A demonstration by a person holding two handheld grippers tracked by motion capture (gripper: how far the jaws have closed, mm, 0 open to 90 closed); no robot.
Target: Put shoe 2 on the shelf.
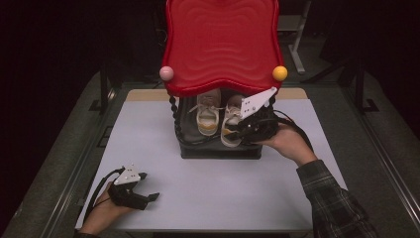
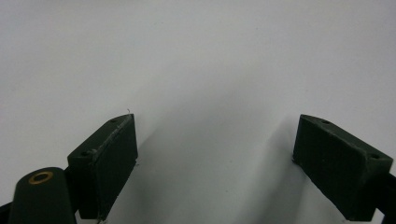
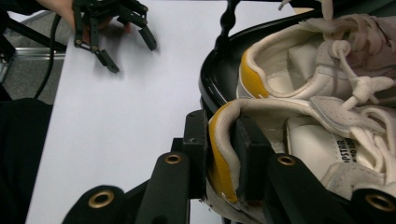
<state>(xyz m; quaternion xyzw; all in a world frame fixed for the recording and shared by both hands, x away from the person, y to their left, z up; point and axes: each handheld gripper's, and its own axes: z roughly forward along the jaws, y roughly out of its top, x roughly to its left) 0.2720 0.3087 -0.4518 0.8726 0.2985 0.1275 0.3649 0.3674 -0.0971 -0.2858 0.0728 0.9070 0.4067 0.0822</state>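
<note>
High view: a pair of cream lace-up shoes with yellow heel patches sits on the black lower shelf point(image 1: 218, 151) of a small stand, under a wavy red plastic top tray point(image 1: 221, 44) carried on twisted black posts. The right gripper point(image 1: 242, 133) reaches in from the right and meets the heel of the right-hand shoe point(image 1: 232, 121); the left-hand shoe point(image 1: 208, 118) lies just beside it. Both shoes point their toes to the far side, heels toward the person. The left gripper point(image 1: 148, 191) rests on the white table point(image 1: 223, 198), well apart, near the near-left corner.

Left gripper view: its two black jaws stand wide apart over bare table point(image 2: 196, 70), holding nothing.

Right gripper view: its jaws are closed across the yellow-lined heel collar of the nearer shoe point(image 3: 322, 140), one jaw outside, one inside. The other shoe point(image 3: 299, 51) touches it, laces tangled close. Judging from this, pulling the shoe out heel-first toward the person looks workable; the red tray overhead and the neighbouring shoe limit lifting. The left gripper point(image 3: 128, 49) shows far off.
</note>
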